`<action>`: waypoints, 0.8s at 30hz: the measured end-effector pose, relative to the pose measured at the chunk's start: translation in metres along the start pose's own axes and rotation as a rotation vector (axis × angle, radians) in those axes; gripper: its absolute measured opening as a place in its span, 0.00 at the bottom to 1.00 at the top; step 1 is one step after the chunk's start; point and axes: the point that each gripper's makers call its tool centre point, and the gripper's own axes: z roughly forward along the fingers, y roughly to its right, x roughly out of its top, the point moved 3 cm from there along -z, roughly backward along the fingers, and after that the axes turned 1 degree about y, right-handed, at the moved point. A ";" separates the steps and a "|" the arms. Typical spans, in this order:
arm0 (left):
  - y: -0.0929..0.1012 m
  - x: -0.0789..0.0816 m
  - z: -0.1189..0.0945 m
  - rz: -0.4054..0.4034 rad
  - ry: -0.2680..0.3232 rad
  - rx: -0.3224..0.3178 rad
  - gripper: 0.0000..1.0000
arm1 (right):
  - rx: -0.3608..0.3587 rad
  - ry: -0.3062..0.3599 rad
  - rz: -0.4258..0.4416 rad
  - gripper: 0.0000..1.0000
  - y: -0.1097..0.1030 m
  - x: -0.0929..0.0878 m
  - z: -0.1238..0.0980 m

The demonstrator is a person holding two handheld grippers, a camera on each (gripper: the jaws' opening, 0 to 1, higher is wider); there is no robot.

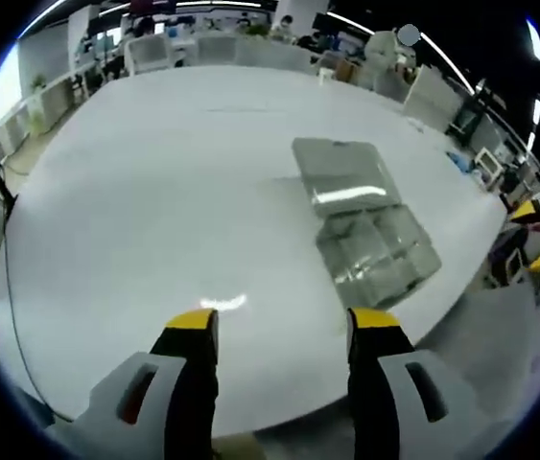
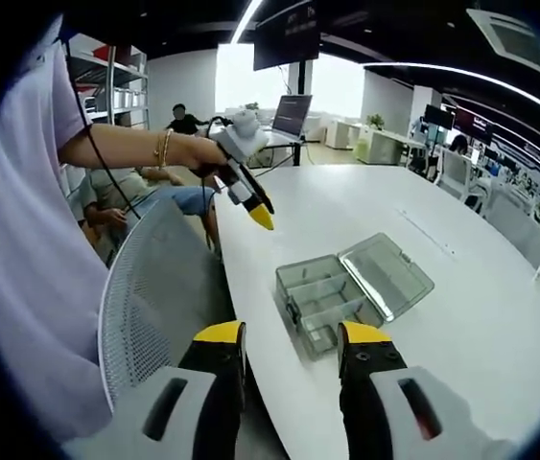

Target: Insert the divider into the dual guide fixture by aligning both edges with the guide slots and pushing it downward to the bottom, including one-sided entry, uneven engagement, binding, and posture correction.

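In the left gripper view, the left gripper (image 1: 284,331) hangs above the near edge of the worktop (image 1: 154,211), its yellow-tipped jaws spread wide with nothing between them. In the right gripper view, the right gripper (image 2: 291,343) sits low over the worktop's near rim, jaws likewise parted and empty. There too, the person's left arm reaches out, a bracelet at the wrist, and the left hand (image 2: 202,151) holds its gripper tilted down toward the worktop, off the surface.

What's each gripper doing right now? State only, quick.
Left gripper: open, holding nothing, above the white table.
Right gripper: open, holding nothing, short of the clear plastic box.
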 end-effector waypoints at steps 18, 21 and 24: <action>-0.019 -0.010 0.018 -0.075 -0.049 0.049 0.53 | -0.008 0.021 -0.002 0.34 -0.001 0.001 -0.006; -0.022 -0.011 0.022 -0.083 -0.057 0.059 0.52 | -0.011 0.023 0.003 0.34 0.000 0.001 -0.007; -0.024 -0.010 0.025 -0.090 -0.062 0.072 0.52 | -0.012 0.022 0.009 0.34 0.001 -0.001 -0.007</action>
